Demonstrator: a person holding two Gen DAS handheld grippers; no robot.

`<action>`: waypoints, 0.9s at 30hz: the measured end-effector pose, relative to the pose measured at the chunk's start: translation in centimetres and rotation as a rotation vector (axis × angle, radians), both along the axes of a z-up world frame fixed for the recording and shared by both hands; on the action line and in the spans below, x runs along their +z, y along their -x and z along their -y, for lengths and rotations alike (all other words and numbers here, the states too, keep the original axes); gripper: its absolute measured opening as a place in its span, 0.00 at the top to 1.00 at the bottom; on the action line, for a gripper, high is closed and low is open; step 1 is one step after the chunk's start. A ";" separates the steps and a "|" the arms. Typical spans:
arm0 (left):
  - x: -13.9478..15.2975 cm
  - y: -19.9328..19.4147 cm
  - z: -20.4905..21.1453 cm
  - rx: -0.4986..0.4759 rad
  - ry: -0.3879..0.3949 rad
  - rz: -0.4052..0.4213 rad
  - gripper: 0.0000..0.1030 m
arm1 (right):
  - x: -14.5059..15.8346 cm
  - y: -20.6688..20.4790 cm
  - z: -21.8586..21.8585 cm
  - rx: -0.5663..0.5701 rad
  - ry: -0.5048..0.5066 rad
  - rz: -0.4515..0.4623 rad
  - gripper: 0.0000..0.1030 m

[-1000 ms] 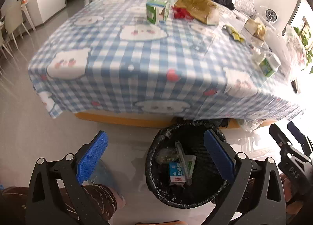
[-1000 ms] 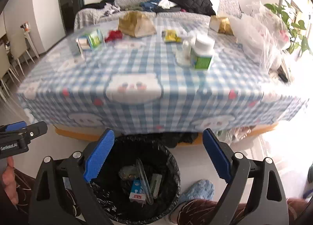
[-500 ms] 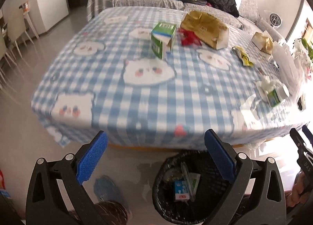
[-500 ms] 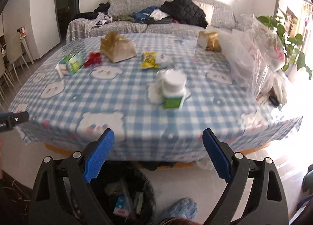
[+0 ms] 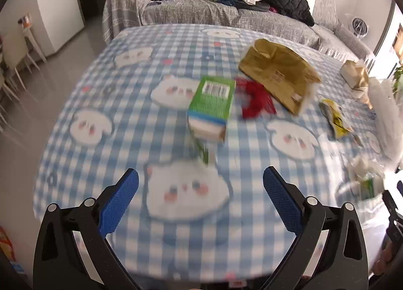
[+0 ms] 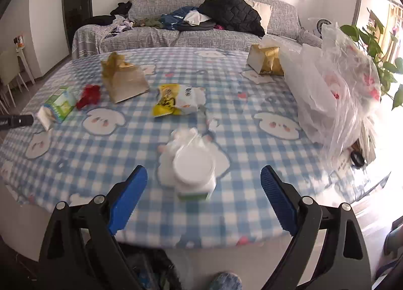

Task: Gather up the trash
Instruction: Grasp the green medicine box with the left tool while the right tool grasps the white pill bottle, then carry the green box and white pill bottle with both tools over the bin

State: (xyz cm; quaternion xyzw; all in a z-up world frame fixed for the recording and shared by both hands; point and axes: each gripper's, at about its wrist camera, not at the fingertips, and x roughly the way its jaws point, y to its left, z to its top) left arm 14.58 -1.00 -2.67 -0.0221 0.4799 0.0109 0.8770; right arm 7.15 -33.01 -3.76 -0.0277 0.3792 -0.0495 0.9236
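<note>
Left wrist view: left claw [image 5: 200, 189] is held spread and empty at lower centre, lined up on the green carton [image 5: 211, 106] mid-frame on the bench [image 5: 100, 153].

Right wrist view: right claw [image 6: 204, 186] is spread, empty, bracketing the white-lidded bottle [image 6: 194, 172] at centre, likely for pickup.

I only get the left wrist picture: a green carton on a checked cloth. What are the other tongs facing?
Observer: A white-capped bottle, upright on crumpled tissue, lined up between the open right tongs.
Operator: Where does the trash go?
Observer: A black-lined bin shows on the floor below the table, at its near edge.
Operator: Anything else down there?
Observer: A foot in a fuzzy blue sock, right of the bin.
</note>
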 end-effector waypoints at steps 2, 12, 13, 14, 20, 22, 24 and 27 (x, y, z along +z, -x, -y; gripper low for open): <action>-0.3 -1.5 0.2 -0.007 -0.018 -0.002 0.06 | -0.5 -0.9 0.5 -0.009 -0.006 -0.009 0.16; -3.3 -6.8 0.9 -0.014 -0.038 -0.059 0.06 | -3.0 -3.1 0.6 -0.009 -0.074 -0.090 0.29; -3.4 -7.2 0.7 -0.013 -0.029 -0.064 0.06 | -3.2 -3.2 0.5 -0.005 -0.075 -0.095 0.30; -3.6 -7.5 0.6 -0.014 -0.017 -0.065 0.06 | -3.3 -3.3 0.4 -0.004 -0.074 -0.097 0.31; -4.1 -8.7 0.4 -0.004 -0.005 -0.045 0.10 | -3.4 -3.7 0.2 -0.012 -0.078 -0.105 0.39; -4.5 -8.9 0.5 -0.003 -0.004 -0.059 0.15 | -3.4 -3.8 0.2 -0.011 -0.077 -0.102 0.43; -4.8 -9.2 0.7 -0.011 -0.007 -0.066 0.19 | -3.6 -3.8 0.3 -0.005 -0.081 -0.110 0.46; -5.1 -9.3 0.9 -0.017 -0.007 -0.075 0.32 | -3.7 -3.8 0.4 -0.004 -0.083 -0.116 0.54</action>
